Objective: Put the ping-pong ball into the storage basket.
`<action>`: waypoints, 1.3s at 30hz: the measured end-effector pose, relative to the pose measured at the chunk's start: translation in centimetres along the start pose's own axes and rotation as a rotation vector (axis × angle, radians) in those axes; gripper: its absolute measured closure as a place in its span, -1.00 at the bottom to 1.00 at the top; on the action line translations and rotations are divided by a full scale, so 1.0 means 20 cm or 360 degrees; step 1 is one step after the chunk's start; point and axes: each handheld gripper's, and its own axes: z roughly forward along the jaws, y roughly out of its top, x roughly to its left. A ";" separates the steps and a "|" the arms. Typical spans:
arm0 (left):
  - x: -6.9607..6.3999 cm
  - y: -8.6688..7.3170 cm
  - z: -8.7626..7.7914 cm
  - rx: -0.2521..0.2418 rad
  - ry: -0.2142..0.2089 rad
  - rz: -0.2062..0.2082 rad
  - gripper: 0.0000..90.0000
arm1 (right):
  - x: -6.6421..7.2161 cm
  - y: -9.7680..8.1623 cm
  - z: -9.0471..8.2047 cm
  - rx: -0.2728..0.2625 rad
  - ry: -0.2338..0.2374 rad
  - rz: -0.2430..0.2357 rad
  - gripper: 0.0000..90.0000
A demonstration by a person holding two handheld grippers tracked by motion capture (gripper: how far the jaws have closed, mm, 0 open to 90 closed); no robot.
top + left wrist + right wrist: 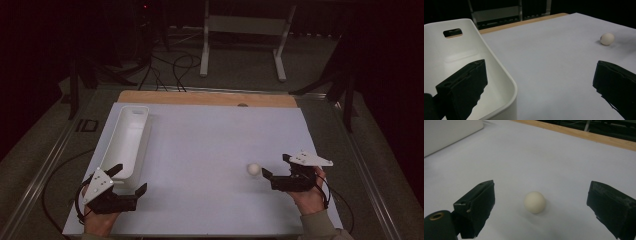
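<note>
- Right tongs [275, 169]: held low at the right side of the worktop [210, 145], jaws spread wide and gripping nothing.
- Ball [254, 169]: small, cream-white, resting on the white worktop surface just in front of the right tongs. In the right gripper view the ball [534, 202] lies between the lines of the two jaws but ahead of their tips, touching neither; I cannot tell the exact clearance.
- Left tongs [131, 178]: held at the near left corner of the worktop, jaws wide apart and empty.
- Bin [127, 140]: long white container with rounded corners and a slot handle at its far end, lying lengthwise along the left side of the worktop. In the left gripper view one jaw hangs over the near end of the bin [499, 72] and the other over bare worktop; contact with the rim cannot be confirmed.
- Ball and bin are well apart; in the left gripper view the ball [607, 39] sits far off to the right.
</note>
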 end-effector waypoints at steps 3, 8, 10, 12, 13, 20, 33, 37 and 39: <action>0.00 0.00 0.00 0.0004 -0.0002 0.0003 -1.00 | 0.00 0.01 0.01 0.0025 0.0002 -0.0004 -0.83; 0.00 0.00 0.00 0.0007 -0.0003 0.0005 -1.00 | 0.00 0.02 0.02 0.0049 0.0006 -0.0011 -0.83; 0.00 0.00 0.00 0.0008 -0.0003 0.0005 -1.00 | 0.00 0.02 0.03 0.0062 0.0006 -0.0011 -0.83; 0.00 0.00 0.00 0.0008 -0.0004 0.0005 -1.00 | 0.00 0.03 0.04 0.0070 0.0006 -0.0009 -0.83; 0.00 0.00 0.00 0.0008 -0.0004 0.0005 -1.00 | 0.00 0.03 0.04 0.0078 0.0009 -0.0016 -0.83; -0.01 0.00 0.00 0.0010 -0.0003 0.0012 -1.00 | -0.01 0.03 0.05 0.0113 0.0014 -0.0006 -0.83; -0.01 0.00 0.00 0.0011 -0.0002 0.0014 -1.00 | -0.03 0.04 0.08 0.0176 0.0032 0.0003 -0.83; -0.01 0.00 0.00 0.0010 -0.0004 0.0014 -1.00 | -0.03 0.05 0.08 0.0185 0.0040 -0.0005 -0.83; -0.01 0.00 0.00 0.0011 -0.0004 0.0014 -1.00 | -0.03 0.06 0.08 0.0202 0.0042 -0.0016 -0.83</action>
